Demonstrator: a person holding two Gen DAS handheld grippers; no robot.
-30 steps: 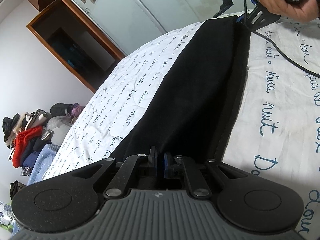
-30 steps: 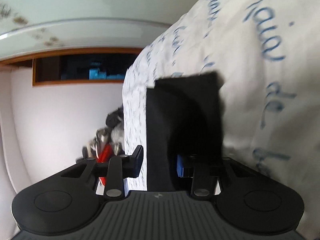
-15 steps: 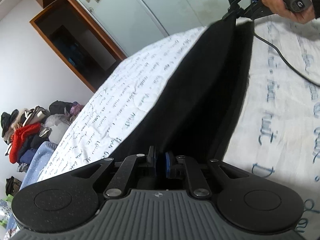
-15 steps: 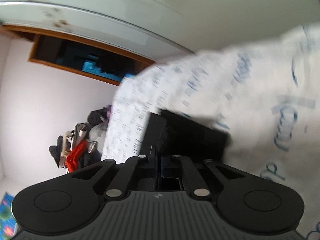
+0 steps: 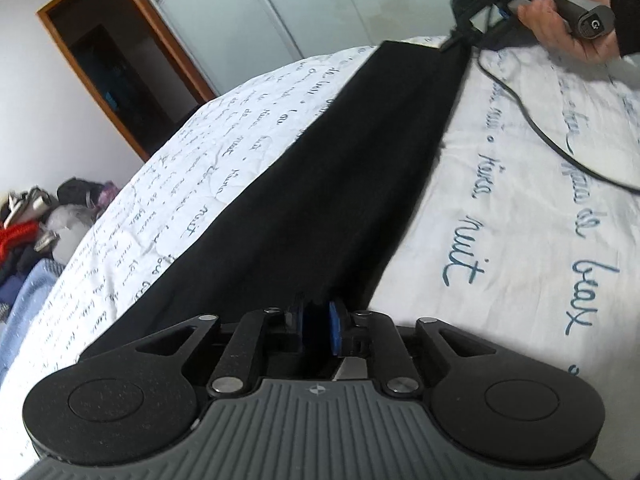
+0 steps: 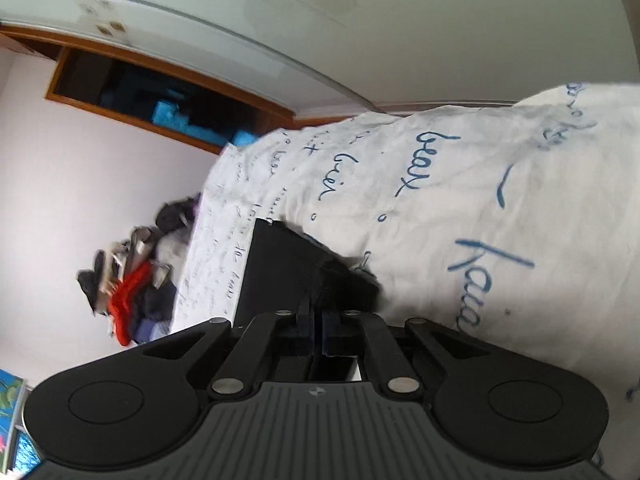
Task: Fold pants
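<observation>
Lying stretched as a long black band across the white bedspread (image 5: pixel 520 208) with blue script, the pants (image 5: pixel 340 184) pulled between the two claws. Left claw (image 5: pixel 318 330) clenched on the near end of the pants, blue pads pressed close with cloth between them, near edge of the fabric bunched just ahead of the fingers. Right claw (image 5: pixel 460 42) seen far off in the left wrist view, pinching the far end of the pants at its corner, gripped by the right hand (image 5: pixel 568 12), a black cable (image 5: pixel 560 148) trailing from it over the bedspread. From the right wrist view, right claw (image 6: pixel 318 330) likewise clamped on dark cloth, the pants (image 6: pixel 288 272) running away as a narrow strip over the bed. Off the bed's far side, a heap of clothes (image 6: pixel 128 292) with a red piece against a pale wall, and a wood-framed recess (image 5: pixel 116 76) holding dark and blue things.
</observation>
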